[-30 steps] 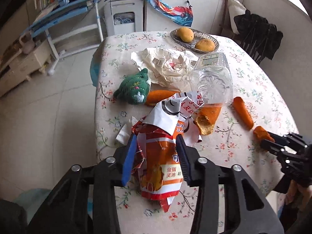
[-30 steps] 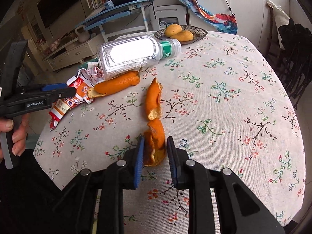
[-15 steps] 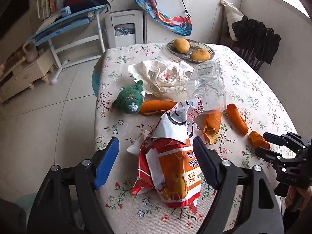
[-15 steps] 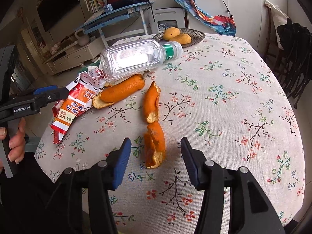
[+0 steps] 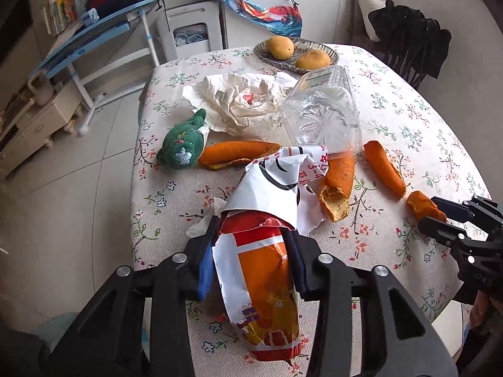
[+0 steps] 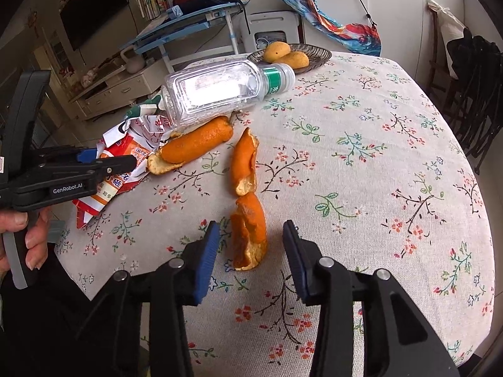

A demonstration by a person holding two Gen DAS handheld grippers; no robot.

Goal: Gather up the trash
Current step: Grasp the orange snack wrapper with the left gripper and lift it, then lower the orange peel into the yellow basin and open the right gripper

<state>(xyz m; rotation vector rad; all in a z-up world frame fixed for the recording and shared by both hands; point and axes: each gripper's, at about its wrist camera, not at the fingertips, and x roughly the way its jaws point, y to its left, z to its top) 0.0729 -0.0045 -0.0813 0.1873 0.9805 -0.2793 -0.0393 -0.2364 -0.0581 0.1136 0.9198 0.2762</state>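
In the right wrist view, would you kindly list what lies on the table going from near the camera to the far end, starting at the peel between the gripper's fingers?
Nearest orange peel piece → second peel piece → long curled peel → clear plastic bottle → dish of fruit.

A home living room: beyond the jaws, a floral-clothed table, fruit dish, television and bookshelf.

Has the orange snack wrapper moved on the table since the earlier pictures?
Yes. In the right wrist view the snack wrapper lies nearer the table edge and farther from the bottle. The left claw, which has just been closing, is shut on it.
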